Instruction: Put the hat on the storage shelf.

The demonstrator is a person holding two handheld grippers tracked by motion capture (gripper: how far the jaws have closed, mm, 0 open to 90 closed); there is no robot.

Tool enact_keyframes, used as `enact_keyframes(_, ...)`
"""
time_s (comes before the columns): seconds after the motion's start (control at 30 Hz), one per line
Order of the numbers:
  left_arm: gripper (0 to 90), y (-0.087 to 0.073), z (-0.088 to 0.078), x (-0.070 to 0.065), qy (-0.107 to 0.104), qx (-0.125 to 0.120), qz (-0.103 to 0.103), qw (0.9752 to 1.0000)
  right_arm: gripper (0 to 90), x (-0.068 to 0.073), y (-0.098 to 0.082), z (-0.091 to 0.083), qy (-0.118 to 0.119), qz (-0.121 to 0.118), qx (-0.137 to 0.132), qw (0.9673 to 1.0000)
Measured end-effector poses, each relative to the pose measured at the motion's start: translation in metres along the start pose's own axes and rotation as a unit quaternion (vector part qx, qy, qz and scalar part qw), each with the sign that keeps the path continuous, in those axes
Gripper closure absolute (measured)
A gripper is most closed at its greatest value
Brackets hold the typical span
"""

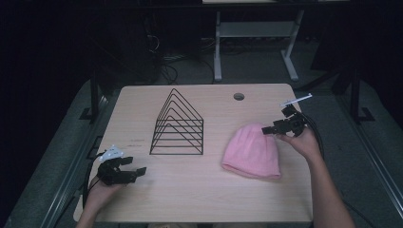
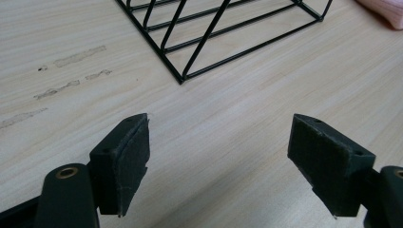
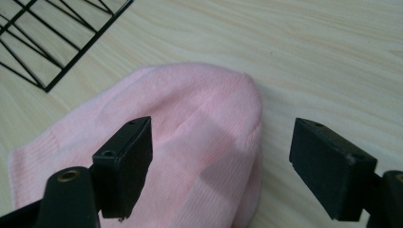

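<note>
Light wood-grain table [image 1: 190, 199], rounded corners, w/ a round cable hole [image 1: 239, 96] near the far edge. Faint scuff marks [image 2: 71, 57] show on the top in the left gripper view, just left of the rack. Room is dark all round; grey floor past the table, a white desk frame [image 1: 252, 42] at the back, cables [image 1: 166, 71] trailing on the floor behind the far-left corner.

Centre-left on the table: black wire rack [image 1: 178, 126], triangular loops in a row, standing upright. Right of it, apart from it, pink beanie [image 1: 252, 152] lying flat, crown pointing to the far side, cuff toward the person.

Left gripper [image 1: 135, 166] near the front-left corner, held low over bare wood, pointing right toward the rack. Jaws wide apart, nothing between them but table; the rack's near corner sits ahead of them in its own view.

Right gripper [image 1: 272, 129] at the beanie's crown, on its far-right side, pointing left. Jaws spread wide, holding nothing: in its own view one jaw hangs over the pink knit, the other over wood beside the crown. Can't tell if either jaw touches the fabric. Right hand [image 1: 304, 142] behind it, forearm coming up from the front edge.
</note>
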State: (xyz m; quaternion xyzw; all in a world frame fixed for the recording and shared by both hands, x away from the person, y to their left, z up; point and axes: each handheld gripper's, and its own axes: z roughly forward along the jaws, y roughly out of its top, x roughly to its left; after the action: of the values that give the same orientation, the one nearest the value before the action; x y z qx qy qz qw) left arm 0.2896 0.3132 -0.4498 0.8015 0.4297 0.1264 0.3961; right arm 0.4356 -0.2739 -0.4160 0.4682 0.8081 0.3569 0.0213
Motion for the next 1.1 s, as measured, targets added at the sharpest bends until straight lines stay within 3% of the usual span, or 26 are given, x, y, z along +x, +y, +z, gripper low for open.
enact_keyframes(0.2,21.8,0.0,-0.001,0.002,0.004,-0.004,-0.002,1.0,24.1,-0.008,0.01,0.018,0.007,0.008,0.017,0.9998)
enact_keyframes(0.53,21.8,-0.001,-0.002,0.003,0.005,-0.001,0.001,1.0,31.8,-0.016,0.008,0.037,0.011,0.029,0.04,0.9987)
enact_keyframes(0.87,21.8,-0.002,-0.004,0.004,0.006,-0.004,-0.003,1.0,45.4,-0.02,0.003,0.05,0.027,0.047,0.058,0.9969)
enact_keyframes(1.1,21.8,-0.003,-0.004,0.006,0.005,-0.003,-0.005,1.0,55.7,-0.021,0.0,0.051,0.044,0.053,0.05,0.9963)
